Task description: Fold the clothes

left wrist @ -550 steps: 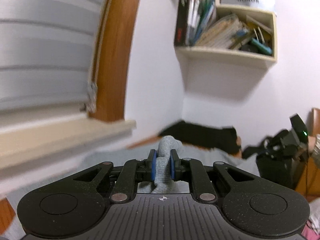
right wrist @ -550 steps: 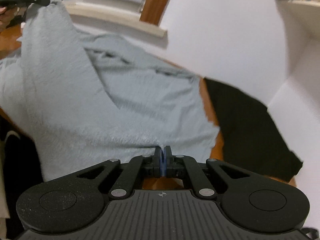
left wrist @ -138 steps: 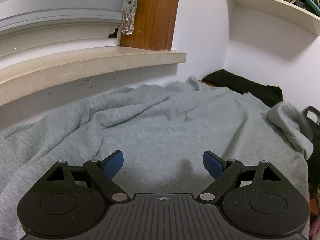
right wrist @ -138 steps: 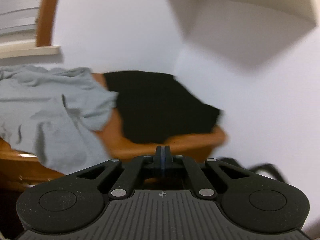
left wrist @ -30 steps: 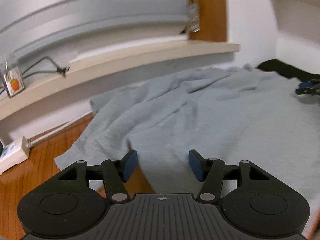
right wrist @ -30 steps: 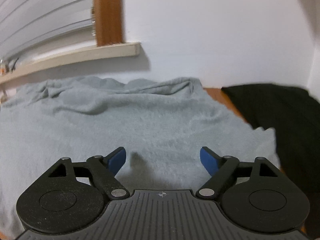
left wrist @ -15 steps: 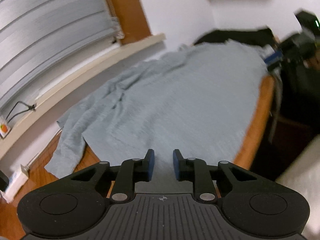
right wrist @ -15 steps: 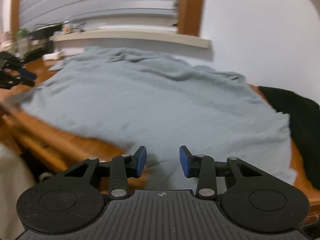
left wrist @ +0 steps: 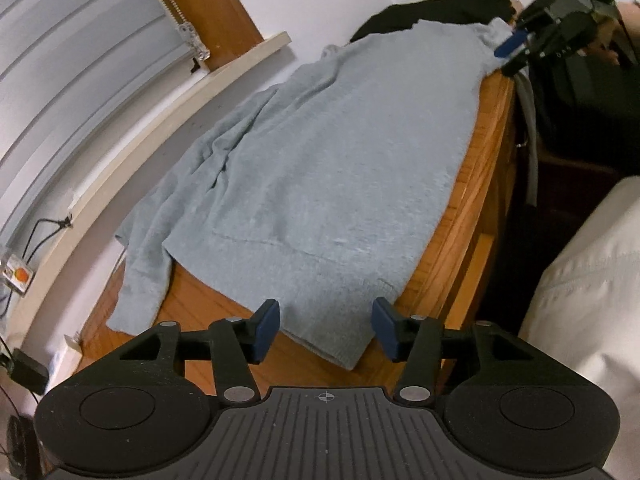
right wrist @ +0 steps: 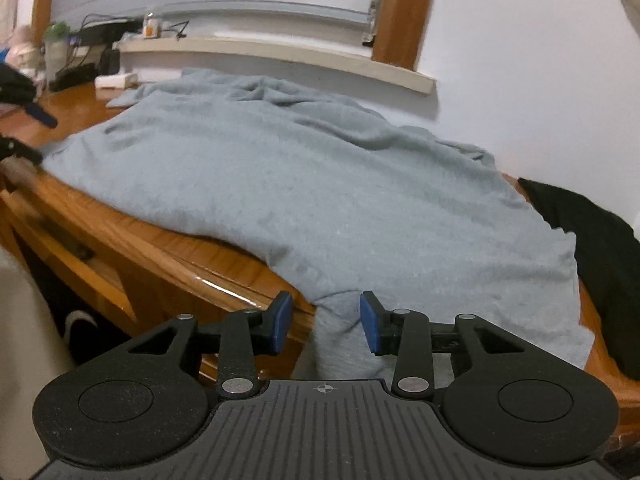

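Since 1 second ago both grippers moved to the near edge of the wooden desk (left wrist: 460, 216), at opposite ends of the grey sweater (left wrist: 328, 168) lying flat on it. The left gripper (left wrist: 326, 330) has just reopened, half wide, over the hem corner, pads not pressing. The right gripper (right wrist: 325, 322), partly open, frames cloth hanging off the edge without gripping it.

Our left gripper (left wrist: 326, 330) had a matte black, faintly speckled body, ribbed down the middle under a small crosshair mark, with a round recessed disc on each side. Silver screws pinned its black linkage arms, which ended in blue pads (left wrist: 266, 330). Our right gripper (right wrist: 326, 322) looked identical.
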Demonstrator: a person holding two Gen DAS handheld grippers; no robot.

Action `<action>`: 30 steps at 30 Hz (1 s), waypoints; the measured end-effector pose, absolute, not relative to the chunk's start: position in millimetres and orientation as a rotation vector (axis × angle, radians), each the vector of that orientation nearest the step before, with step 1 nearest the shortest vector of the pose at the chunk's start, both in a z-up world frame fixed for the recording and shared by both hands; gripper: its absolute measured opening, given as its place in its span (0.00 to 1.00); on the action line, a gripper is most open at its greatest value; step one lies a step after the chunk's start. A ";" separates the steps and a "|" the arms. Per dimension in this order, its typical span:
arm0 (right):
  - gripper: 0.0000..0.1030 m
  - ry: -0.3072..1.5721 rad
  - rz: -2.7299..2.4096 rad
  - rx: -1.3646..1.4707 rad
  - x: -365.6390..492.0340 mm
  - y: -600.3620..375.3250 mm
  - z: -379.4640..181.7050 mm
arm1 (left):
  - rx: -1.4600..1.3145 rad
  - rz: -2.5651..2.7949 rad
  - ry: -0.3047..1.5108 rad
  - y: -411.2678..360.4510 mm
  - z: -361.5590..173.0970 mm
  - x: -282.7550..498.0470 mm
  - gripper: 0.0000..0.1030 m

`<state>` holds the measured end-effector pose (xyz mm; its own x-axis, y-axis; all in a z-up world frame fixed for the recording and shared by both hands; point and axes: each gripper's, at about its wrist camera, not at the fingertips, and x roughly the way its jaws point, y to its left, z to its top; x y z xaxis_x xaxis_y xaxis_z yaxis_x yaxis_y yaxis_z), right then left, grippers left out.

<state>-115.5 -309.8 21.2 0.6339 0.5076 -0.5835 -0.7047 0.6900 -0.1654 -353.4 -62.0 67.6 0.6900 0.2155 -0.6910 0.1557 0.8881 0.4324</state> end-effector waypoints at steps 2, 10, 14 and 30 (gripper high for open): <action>0.38 0.529 0.716 -0.415 -115.4 -309.5 21.8 | 0.491 0.012 0.825 -63.9 66.9 -352.0 0.54; 0.34 0.530 0.712 -0.337 -105.4 -315.9 24.0 | 0.479 -0.006 0.827 -65.5 63.7 -352.3 0.54; 0.32 0.529 0.717 -0.335 -103.2 -316.3 22.2 | 0.464 -0.012 0.832 -59.9 64.2 -349.7 0.52; 0.10 0.466 0.688 -0.457 -109.8 -301.0 19.0 | 0.399 -0.053 0.835 -54.2 61.3 -345.5 0.07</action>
<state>-109.8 -301.0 19.0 0.6797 0.4910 -0.5449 -0.6884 0.6834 -0.2430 -345.5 -54.2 61.3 0.6747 0.1088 -0.7301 0.2008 0.9247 0.3234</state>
